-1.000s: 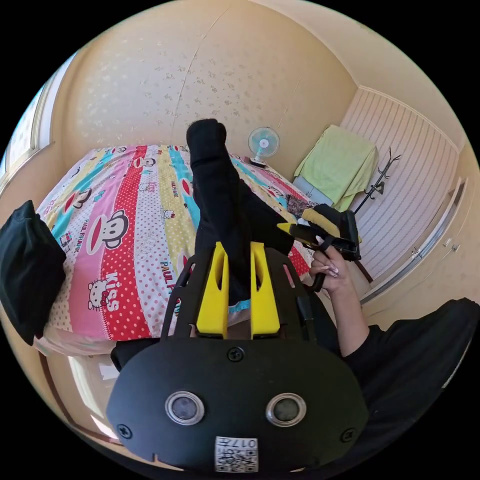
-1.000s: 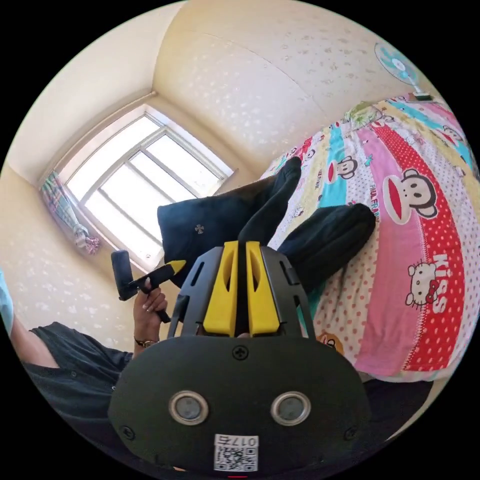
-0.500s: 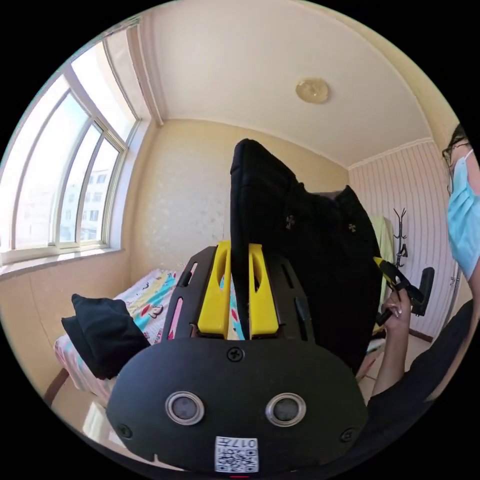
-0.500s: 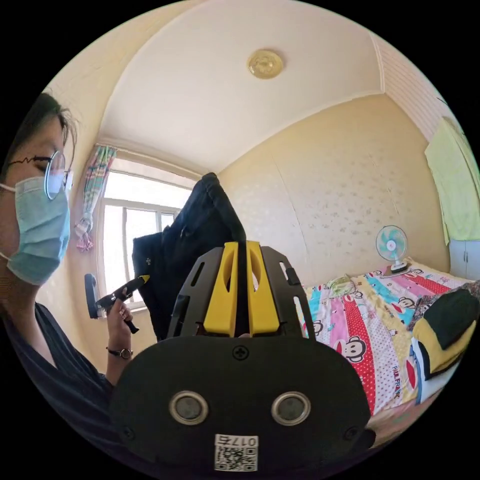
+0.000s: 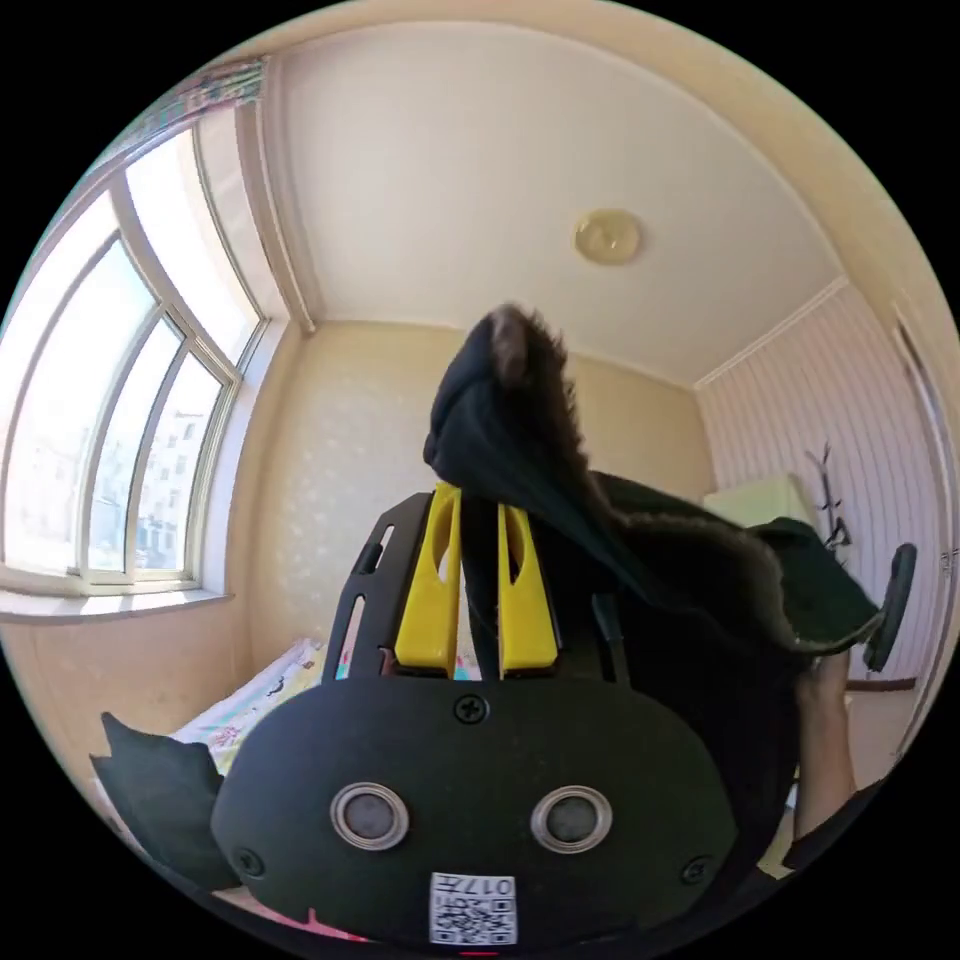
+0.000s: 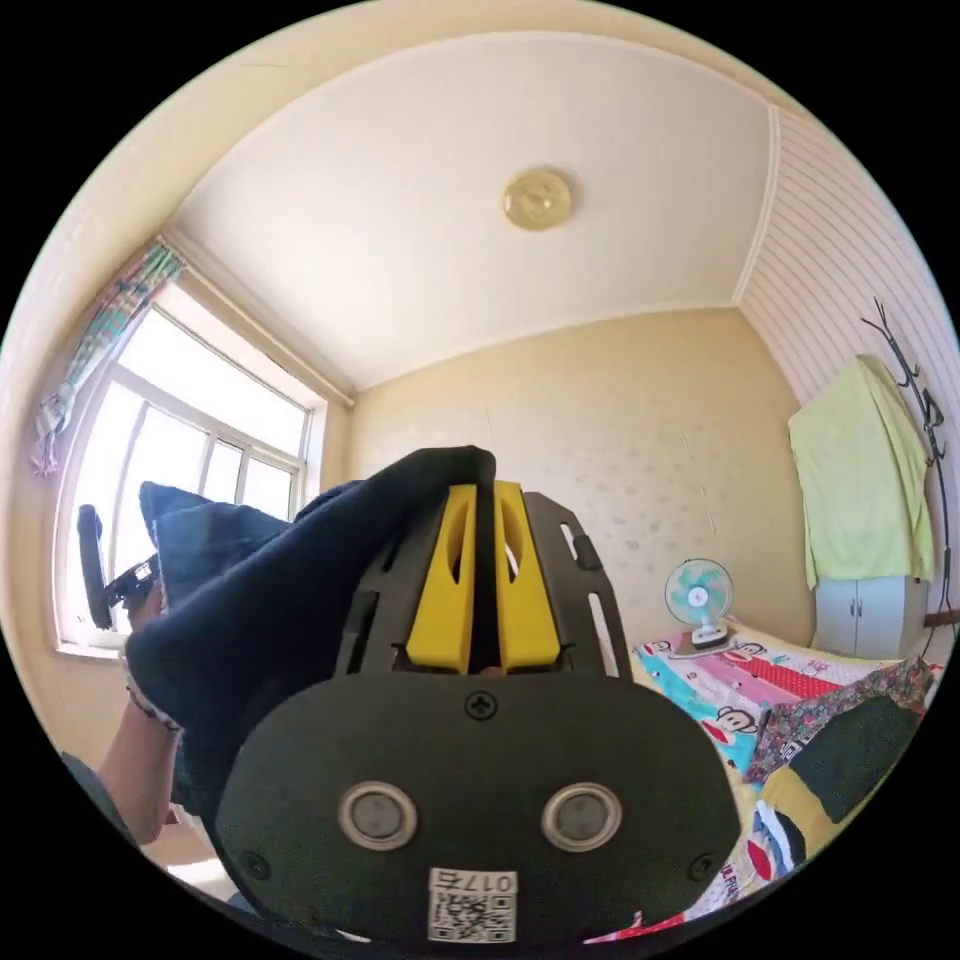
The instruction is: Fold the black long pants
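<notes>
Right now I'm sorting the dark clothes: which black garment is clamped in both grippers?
The black long pants, stretched between the left gripper and the right gripper. The other dark garment lies on the clothes pile on the bed.

Black long pants (image 5: 560,500), held aloft, bunched and draped. Fabric spans between both grippers' closed yellow jaws. The cloth sags to one side (image 6: 260,600).

Black pants (image 5: 560,500) in left gripper (image 5: 478,590)

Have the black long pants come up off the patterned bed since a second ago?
Yes. The black long pants lay on the colourful cartoon-print bed sheet a second ago; now they hang lifted before the cream wall, clamped in the left gripper and right gripper.
</notes>
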A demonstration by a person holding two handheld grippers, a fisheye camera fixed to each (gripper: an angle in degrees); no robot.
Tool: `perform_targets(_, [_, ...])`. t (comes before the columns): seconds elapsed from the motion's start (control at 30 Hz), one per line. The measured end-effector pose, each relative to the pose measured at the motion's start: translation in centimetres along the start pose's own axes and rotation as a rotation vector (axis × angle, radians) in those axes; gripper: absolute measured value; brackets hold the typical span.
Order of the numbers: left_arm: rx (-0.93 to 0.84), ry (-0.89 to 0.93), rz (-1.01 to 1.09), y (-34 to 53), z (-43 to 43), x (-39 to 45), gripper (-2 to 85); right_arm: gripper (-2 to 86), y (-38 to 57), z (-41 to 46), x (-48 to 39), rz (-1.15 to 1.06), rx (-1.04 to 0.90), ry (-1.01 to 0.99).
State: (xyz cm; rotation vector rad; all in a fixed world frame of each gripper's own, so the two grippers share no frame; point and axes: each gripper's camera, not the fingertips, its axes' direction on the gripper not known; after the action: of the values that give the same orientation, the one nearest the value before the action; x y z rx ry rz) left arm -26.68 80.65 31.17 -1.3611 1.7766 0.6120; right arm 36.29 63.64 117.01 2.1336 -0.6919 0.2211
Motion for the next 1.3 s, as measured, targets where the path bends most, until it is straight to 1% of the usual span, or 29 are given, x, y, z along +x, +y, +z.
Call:
perform_targets(0.03, [-0.078,-0.038,0.03,-0.9,4.2,-0.1,6.9,5.5,-0.6,3.6,0.9,0.016,-0.061,0.013])
perform_targets(0.1, [-0.512,-0.118,0.102,-0.1,20.8,-2.1,7.9,7.2,0.0,18.1,5.0,0.058,-0.392,0.119])
perform_targets(0.13, [-0.636,-0.106,0.094,1.2,23.8,-3.1,8.0,7.3,1.4,21.2,6.2,0.065,-0.508,0.145])
perform_targets(0.17, [-0.813,-0.056,0.069,4.6,27.7,-4.9,7.0,7.5,5.2,25.6,8.7,0.108,-0.752,0.2])
perform_targets(0.2, [-0.892,0.014,0.001,8.4,29.3,-6.7,6.4,7.7,9.5,27.7,10.7,0.134,-0.939,0.255])
perform_targets(0.23, [-0.905,0.063,-0.04,10.5,29.5,-7.6,6.4,7.8,11.7,28.0,11.6,0.144,-0.998,0.274])
perform_targets(0.27, [-0.92,0.175,-0.106,15.2,29.4,-9.0,6.4,7.7,15.9,27.5,12.9,0.161,-1.044,0.268])
perform_targets(0.3, [-0.954,0.263,-0.144,20.4,29.0,-10.0,6.5,7.5,20.3,26.3,13.7,0.14,-1.066,0.181])
perform_targets(0.33, [-0.984,0.292,-0.158,23.1,28.8,-10.3,6.8,7.4,22.7,25.5,14.0,0.128,-1.085,0.135])
perform_targets(0.37, [-1.075,0.33,-0.187,28.9,28.2,-11.0,7.4,7.2,27.7,23.9,14.7,0.121,-1.152,0.073])
perform_targets(0.4, [-1.174,0.356,-0.229,34.7,27.2,-11.6,9.0,7.2,32.9,21.9,15.5,0.141,-1.227,0.06])
perform_targets(0.47, [-1.278,0.377,-0.31,41.9,24.6,-12.7,10.5,7.1,40.3,18.2,16.2,0.152,-1.334,0.068])
perform_targets(0.53, [-1.294,0.349,-0.402,46.5,21.0,-14.2,10.8,6.4,46.1,14.2,16.4,0.137,-1.415,0.086])
perform_targets(0.57, [-1.261,0.342,-0.471,48.1,18.6,-15.4,10.6,5.5,48.6,11.6,16.1,0.117,-1.39,0.045])
perform_targets(0.6, [-1.194,0.345,-0.537,48.6,16.2,-16.5,10.1,4.6,48.5,8.7,15.7,0.084,-1.238,0.02])
perform_targets(0.63, [-1.155,0.342,-0.569,48.5,15.1,-17.0,10.2,4.3,48.3,7.7,15.5,0.076,-1.201,0.02])
perform_targets(0.7, [-1.043,0.297,-0.666,47.6,11.3,-18.5,11.8,3.1,48.5,5.9,15.5,0.074,-1.208,0.022])
perform_targets(0.77, [-1.008,0.258,-0.696,46.8,9.2,-19.0,13.4,2.3,48.3,4.2,15.9,0.105,-1.19,0.018])
perform_targets(0.83, [-1.018,0.182,-0.654,46.2,7.5,-19.1,14.3,1.5,48.4,1.9,16.4,0.135,-1.14,0.024])
perform_targets(0.9, [-1.054,0.079,-0.572,46.2,6.2,-19.1,15.4,1.0,49.4,-1.6,17.0,0.165,-1.027,-0.011])
perform_targets(0.97, [-1.107,0.092,-0.574,47.3,6.7,-19.4,16.1,0.8,50.7,-4.4,17.3,0.177,-0.891,-0.04])
perform_targets(1.0, [-1.17,0.146,-0.635,48.7,7.9,-19.8,16.1,0.8,51.5,-5.8,17.4,0.161,-0.798,-0.047])
perform_targets(1.07, [-1.198,0.155,-0.676,49.3,9.4,-20.3,14.0,0.7,52.2,-6.3,17.1,0.105,-0.755,-0.037])
perform_targets(1.13, [-1.292,0.082,-0.6,48.7,11.1,-20.4,9.8,0.6,52.3,-5.9,16.6,0.037,-0.784,-0.019])
perform_targets(1.17, [-1.373,0.114,-0.52,48.1,12.4,-19.9,6.8,0.6,52.5,-5.9,16.7,0.025,-0.79,-0.015])
perform_targets(1.2, [-1.453,0.251,-0.476,47.4,13.6,-19.2,3.9,0.6,52.7,-6.2,17.0,0.037,-0.78,-0.022])
perform_targets(1.23, [-1.475,0.325,-0.474,46.9,14.0,-18.9,3.7,0.6,52.7,-6.3,17.2,0.047,-0.775,-0.028])
perform_targets(1.27, [-1.46,0.466,-0.488,45.0,14.2,-18.8,3.2,0.6,52.9,-6.4,17.6,0.067,-0.774,-0.044])
perform_targets(1.3, [-1.393,0.566,-0.488,42.5,13.8,-19.0,2.8,0.6,52.9,-6.4,18.1,0.082,-0.782,-0.058])
